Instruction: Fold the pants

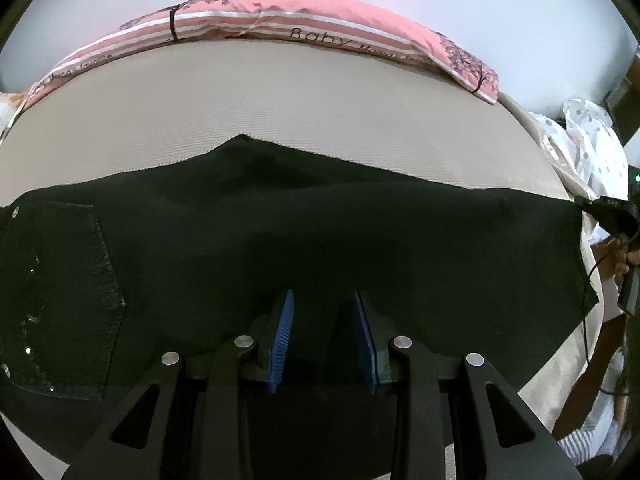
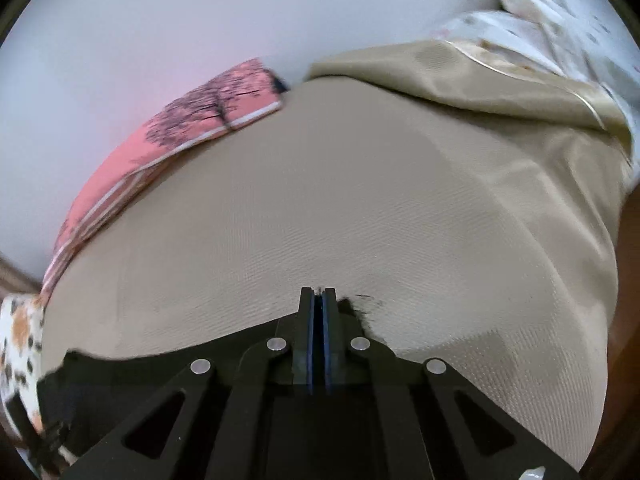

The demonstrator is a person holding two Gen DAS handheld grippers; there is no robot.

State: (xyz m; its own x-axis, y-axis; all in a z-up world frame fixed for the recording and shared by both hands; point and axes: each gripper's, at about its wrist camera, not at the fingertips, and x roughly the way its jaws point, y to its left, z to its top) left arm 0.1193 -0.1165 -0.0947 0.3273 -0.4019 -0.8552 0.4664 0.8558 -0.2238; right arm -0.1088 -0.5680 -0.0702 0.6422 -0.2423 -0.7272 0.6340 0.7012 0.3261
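A beige textured bed (image 1: 280, 92) fills both views, reaching far ahead of each gripper. The black pants (image 1: 320, 232) lie flat across it, spreading to both sides of the left gripper (image 1: 324, 320) and under it, with a stitched back pocket (image 1: 60, 300) off to that gripper's left and a pointed edge ahead of it. Beyond the pants, along the far edge of the bed, lies a pink striped pillow (image 1: 320, 20) printed with trees and lettering. A white dotted cloth (image 1: 592, 148) sits bunched far to the left gripper's right. The left gripper hangs over the pants with its blue pads (image 1: 286, 328) apart and nothing pinched between them. In the right wrist view the right gripper (image 2: 319, 320) has its pads pressed together, and whether pants fabric (image 2: 160, 360) is pinched there cannot be told; dark cloth spreads just beside and below it, a frayed edge just to its right
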